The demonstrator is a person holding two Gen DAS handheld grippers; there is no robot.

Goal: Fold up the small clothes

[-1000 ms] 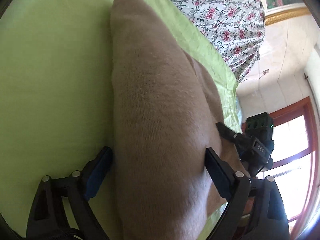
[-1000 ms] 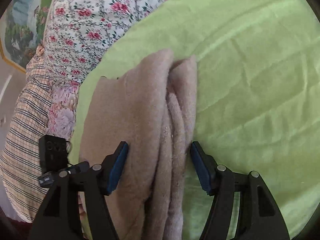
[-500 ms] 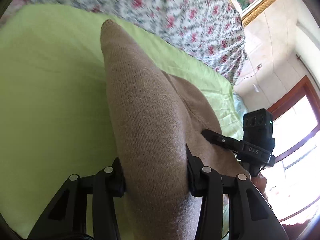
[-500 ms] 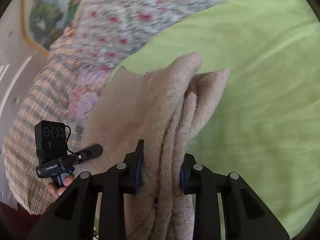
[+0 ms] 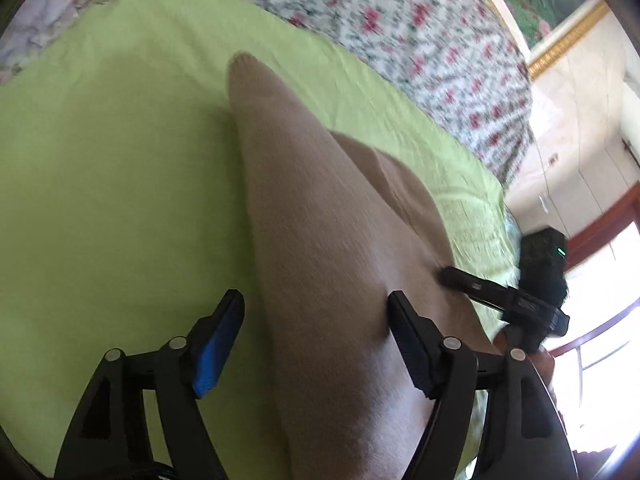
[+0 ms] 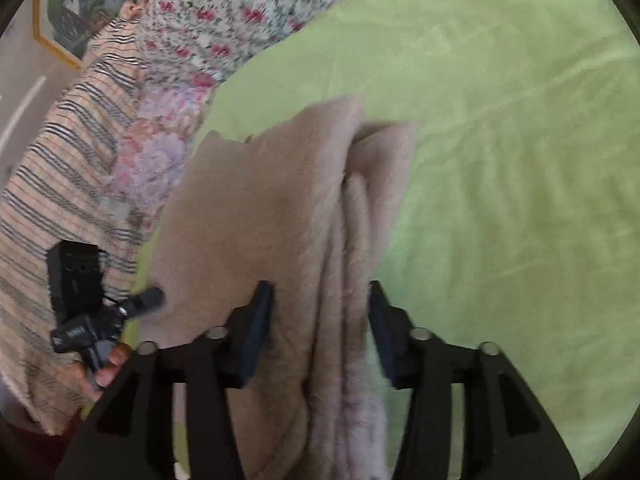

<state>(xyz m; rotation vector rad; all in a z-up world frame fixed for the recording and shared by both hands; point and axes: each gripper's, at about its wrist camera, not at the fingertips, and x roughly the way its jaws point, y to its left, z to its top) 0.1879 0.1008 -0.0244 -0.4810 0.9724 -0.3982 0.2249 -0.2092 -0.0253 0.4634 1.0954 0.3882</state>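
A beige knit garment (image 5: 320, 220), folded into a long bundle, lies on the light green sheet (image 5: 100, 180). My left gripper (image 5: 315, 300) straddles its near end, and its jaws are opening. A gap shows between the blue left pad and the knit. In the right wrist view the same garment (image 6: 260, 208) shows its stacked folded edges. My right gripper (image 6: 319, 286) straddles those folds, its jaws also opening, the pads just off the cloth. Each view shows the other gripper's black body at its edge (image 5: 540, 276) (image 6: 76, 280).
A floral bedcover (image 5: 380, 12) (image 6: 224, 12) borders the green sheet (image 6: 500, 160) on its far side. Striped checked fabric (image 6: 52, 184) lies at the left. A bright window with a red frame (image 5: 600, 300) is at the right. A person's fingers (image 6: 108, 368) hold the left gripper.
A second ago both grippers stood wide around the garment. Half a second ago they were shut on it. Now both have let go. Both views have shifted, showing more floral cover.
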